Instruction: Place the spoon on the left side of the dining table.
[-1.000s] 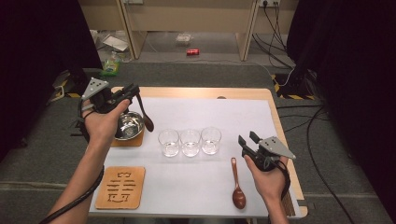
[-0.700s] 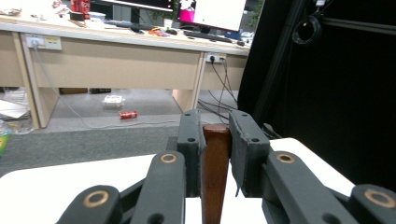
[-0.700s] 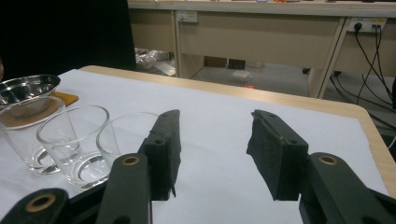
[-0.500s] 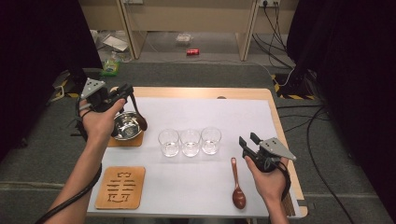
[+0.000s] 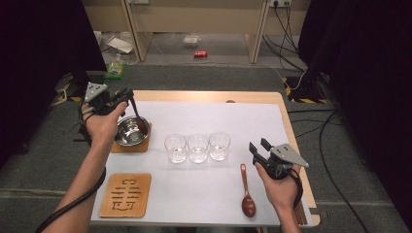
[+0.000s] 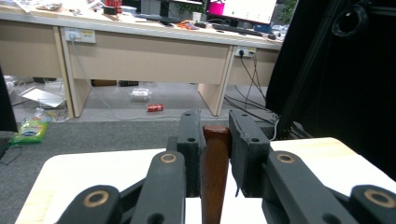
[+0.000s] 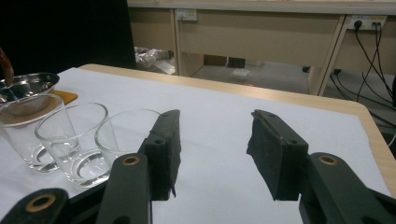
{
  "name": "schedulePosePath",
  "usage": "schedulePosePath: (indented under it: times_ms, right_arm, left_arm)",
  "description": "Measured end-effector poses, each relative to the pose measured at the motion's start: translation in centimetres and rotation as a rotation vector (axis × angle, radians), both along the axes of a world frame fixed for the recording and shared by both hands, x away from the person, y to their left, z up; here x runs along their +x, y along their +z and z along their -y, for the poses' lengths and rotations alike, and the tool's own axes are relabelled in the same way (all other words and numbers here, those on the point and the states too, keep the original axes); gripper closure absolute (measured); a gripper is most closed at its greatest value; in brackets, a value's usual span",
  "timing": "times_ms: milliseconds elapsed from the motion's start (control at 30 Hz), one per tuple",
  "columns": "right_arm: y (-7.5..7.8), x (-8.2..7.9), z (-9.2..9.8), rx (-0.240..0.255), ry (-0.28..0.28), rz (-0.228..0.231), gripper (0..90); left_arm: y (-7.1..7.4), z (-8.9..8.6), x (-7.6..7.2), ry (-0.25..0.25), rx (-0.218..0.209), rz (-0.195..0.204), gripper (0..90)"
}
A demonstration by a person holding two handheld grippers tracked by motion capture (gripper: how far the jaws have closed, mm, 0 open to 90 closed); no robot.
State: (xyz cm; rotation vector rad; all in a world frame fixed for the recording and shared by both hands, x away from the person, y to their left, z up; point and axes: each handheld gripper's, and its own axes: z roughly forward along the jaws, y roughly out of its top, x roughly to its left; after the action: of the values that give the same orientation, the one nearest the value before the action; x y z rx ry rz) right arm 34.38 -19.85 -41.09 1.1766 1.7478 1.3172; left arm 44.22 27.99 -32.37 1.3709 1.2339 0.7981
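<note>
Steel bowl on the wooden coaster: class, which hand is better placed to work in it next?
Left. The left gripper already grips a brown wooden spoon handle above the round steel bowl; the right gripper hangs open, far away.

An office or lab room. Beige desks (image 6: 140, 51) with wall sockets (image 6: 80, 35) and trailing cables (image 5: 286, 22) stand behind the table (image 5: 252, 97). A monitor (image 6: 243, 9) glows on one desk. Grey carpet (image 5: 218, 77) holds litter and a red can (image 5: 200, 54).
</note>
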Motion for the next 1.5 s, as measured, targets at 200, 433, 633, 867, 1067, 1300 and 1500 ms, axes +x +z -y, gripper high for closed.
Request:
schedulePosePath:
  times_ms: [200, 433, 633, 867, 1067, 1300, 1500]
  right_arm:
    - [-0.1, 0.0, -0.1, 0.002, 0.0, -0.001, 53.1]
    - [-0.2, 0.0, -0.1, 0.0, 0.002, -0.005, 53.1]
    - [-0.3, 0.1, -0.2, -0.001, 0.005, -0.01, 53.1]
    - [-0.3, 0.1, -0.1, -0.001, 0.004, -0.01, 53.1]
    - [-0.4, 0.1, -0.1, 0.001, 0.007, -0.011, 53.0]
    - [-0.3, 0.2, 0.0, 0.005, 0.002, -0.01, 52.9]
    - [-0.3, 0.2, 0.2, 0.006, 0.001, -0.008, 52.8]
  left_arm:
    - [-1.1, -0.7, 0.6, 0.034, 0.005, -0.021, 74.8]
    - [-2.3, -1.6, 1.1, 0.072, 0.005, -0.043, 74.8]
    - [-3.2, -2.3, 1.5, 0.1, 0.01, -0.063, 74.7]
    - [-4.4, -2.8, 1.9, 0.121, 0.002, -0.089, 74.7]
    - [-5.0, -2.9, 2.3, 0.128, -0.016, -0.11, 74.7]
    - [-5.7, -2.9, 3.0, 0.143, -0.021, -0.132, 74.5]
    - [-6.0, -2.8, 4.0, 0.154, -0.021, -0.147, 74.3]
